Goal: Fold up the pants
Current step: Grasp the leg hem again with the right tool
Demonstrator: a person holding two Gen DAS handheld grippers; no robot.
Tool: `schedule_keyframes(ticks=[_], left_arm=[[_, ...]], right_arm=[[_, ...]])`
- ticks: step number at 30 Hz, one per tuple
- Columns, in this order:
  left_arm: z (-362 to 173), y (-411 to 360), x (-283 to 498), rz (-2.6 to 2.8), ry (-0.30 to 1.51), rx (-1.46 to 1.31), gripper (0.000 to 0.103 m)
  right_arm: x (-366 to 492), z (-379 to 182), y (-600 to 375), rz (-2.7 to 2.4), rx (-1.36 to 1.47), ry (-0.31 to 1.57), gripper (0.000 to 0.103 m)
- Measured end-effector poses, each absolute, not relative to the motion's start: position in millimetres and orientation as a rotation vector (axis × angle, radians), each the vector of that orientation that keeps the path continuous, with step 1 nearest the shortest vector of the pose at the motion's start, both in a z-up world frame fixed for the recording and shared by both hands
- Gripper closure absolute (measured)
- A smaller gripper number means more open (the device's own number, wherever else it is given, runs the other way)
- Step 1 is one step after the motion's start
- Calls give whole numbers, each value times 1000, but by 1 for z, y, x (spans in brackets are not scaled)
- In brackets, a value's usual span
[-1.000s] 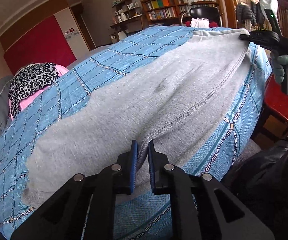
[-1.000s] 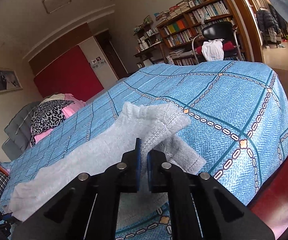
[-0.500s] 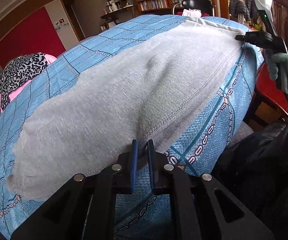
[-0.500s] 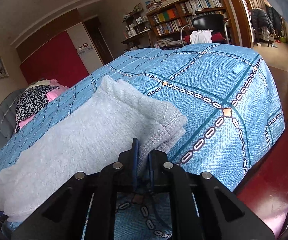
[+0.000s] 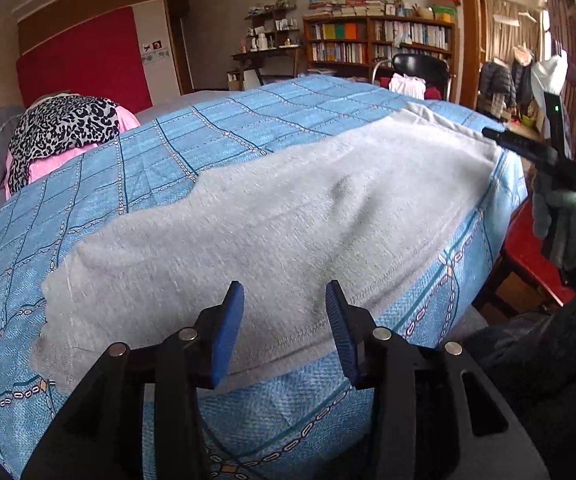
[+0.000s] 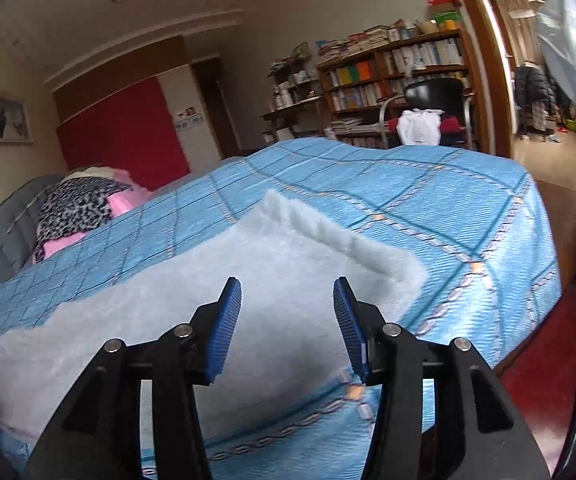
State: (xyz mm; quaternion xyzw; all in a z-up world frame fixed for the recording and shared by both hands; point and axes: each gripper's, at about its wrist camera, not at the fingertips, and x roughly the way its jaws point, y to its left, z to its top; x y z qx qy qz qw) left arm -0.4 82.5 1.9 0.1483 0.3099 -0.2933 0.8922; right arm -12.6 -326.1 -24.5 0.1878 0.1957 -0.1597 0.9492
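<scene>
Grey pants (image 5: 271, 220) lie flat along the near side of a bed with a blue patterned cover (image 5: 215, 136). My left gripper (image 5: 283, 328) hovers at their near hem edge, its jaws opening, and the blue pads press on nothing. In the left wrist view the right gripper (image 5: 492, 134) shows at the far right end of the pants, held by a gloved hand (image 5: 564, 224). My right gripper (image 6: 288, 324) is over the waistband end of the pants (image 6: 247, 280), its jaws opening too, the cloth lying loose beneath them.
A leopard-print and pink pile (image 5: 63, 132) sits at the head of the bed. Beyond the foot stand a black chair (image 6: 436, 104) with a white bag and bookshelves (image 5: 376, 40). A red wooden piece (image 5: 528, 248) and dark clothing (image 5: 548, 360) are close on my right.
Both grippers were shut on the pants' edge and have let go. The cloth now lies flat on the bed. Both grippers have drawn back slightly from it.
</scene>
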Motion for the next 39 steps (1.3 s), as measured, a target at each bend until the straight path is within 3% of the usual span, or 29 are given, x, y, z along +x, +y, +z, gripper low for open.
schedule_keyframes(ticks=[2,10,19,27,39], left_arm=[[8,85,10,-576,628,275,51],[-5,101,61,-457,715,120,50],[-51,111,23,-462,765,259,41],[-38,108,20,-474,763,216,41],[8,5,30,-651,629,223,31]], right_arm=[[7,-27,-297,-200,361,436,53],[52,-36,-201,87,176,589,45],[37,-63,-182,139,23,707,42],[28,-65,-188,103,81,675,41],[-9,-48,-262,-47,305,535,41]])
